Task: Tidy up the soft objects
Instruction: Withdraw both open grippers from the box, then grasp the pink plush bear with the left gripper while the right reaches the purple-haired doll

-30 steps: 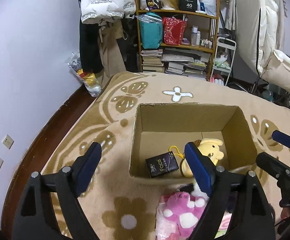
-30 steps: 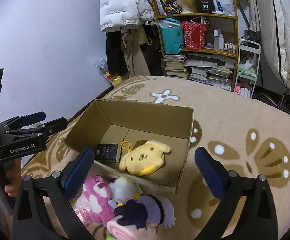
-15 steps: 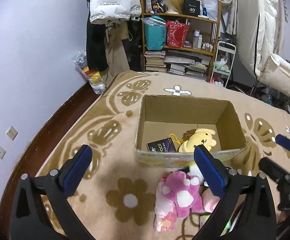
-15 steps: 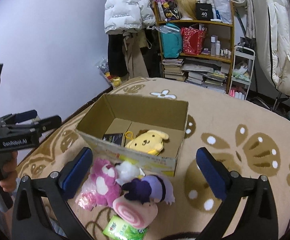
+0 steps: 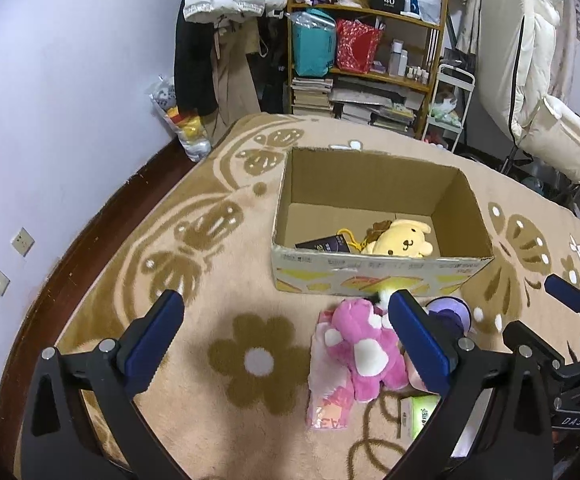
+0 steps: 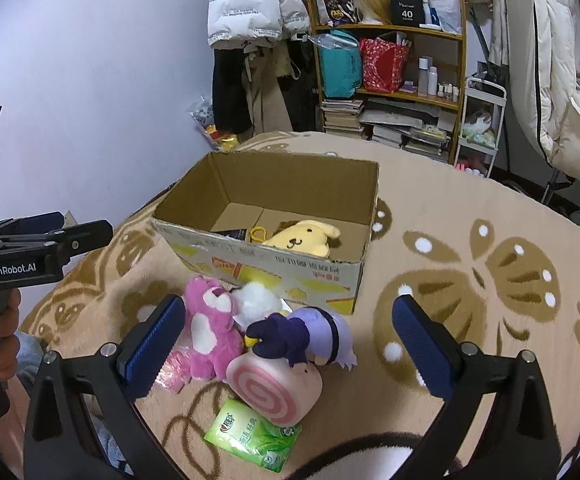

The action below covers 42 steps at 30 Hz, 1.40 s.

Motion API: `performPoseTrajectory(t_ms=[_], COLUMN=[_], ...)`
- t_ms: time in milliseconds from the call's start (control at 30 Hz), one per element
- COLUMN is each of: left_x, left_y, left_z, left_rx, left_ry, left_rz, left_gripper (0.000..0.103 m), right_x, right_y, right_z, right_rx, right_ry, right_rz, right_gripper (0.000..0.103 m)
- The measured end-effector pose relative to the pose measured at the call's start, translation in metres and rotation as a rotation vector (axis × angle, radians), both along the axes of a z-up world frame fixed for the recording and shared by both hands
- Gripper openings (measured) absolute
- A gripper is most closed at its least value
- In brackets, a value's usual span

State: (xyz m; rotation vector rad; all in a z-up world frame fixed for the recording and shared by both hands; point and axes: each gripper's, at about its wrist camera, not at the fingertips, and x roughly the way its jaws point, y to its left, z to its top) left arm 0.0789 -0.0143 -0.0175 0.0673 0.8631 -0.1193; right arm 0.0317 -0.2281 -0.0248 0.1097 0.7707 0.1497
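The left gripper (image 5: pixel 286 336) has just been opening and now stands wide, nothing between its jaws; the right gripper (image 6: pixel 290 340) gapes empty too. Both have pulled back from the box (image 5: pixel 377 276), where the yellow plush (image 5: pixel 401 240) now lies. The pink bear (image 6: pixel 210 324) and purple doll (image 6: pixel 309 332) wait on the rug (image 5: pixel 210 264), just near of the box — likely next.
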Motion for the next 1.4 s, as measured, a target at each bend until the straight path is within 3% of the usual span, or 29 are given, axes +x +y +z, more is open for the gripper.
performPoseTrajectory(t_ms=[1000, 1400], left_x=[0.043, 0.059], left_y=[-0.045, -0.065], left_z=[-0.062, -0.088], left_rx=[0.001, 0.031], left_ry=[0.185, 0.246], left_rz=[-0.083, -0.120], left_gripper=[0.101, 0.101], right_x=[0.035, 0.052], right_y=[0.011, 0.000], right_z=[-0.062, -0.083], right_rx=[-0.030, 0.036], right_ry=[0.159, 0.224], right_rz=[0.036, 0.005], right_gripper=[0.103, 0.103])
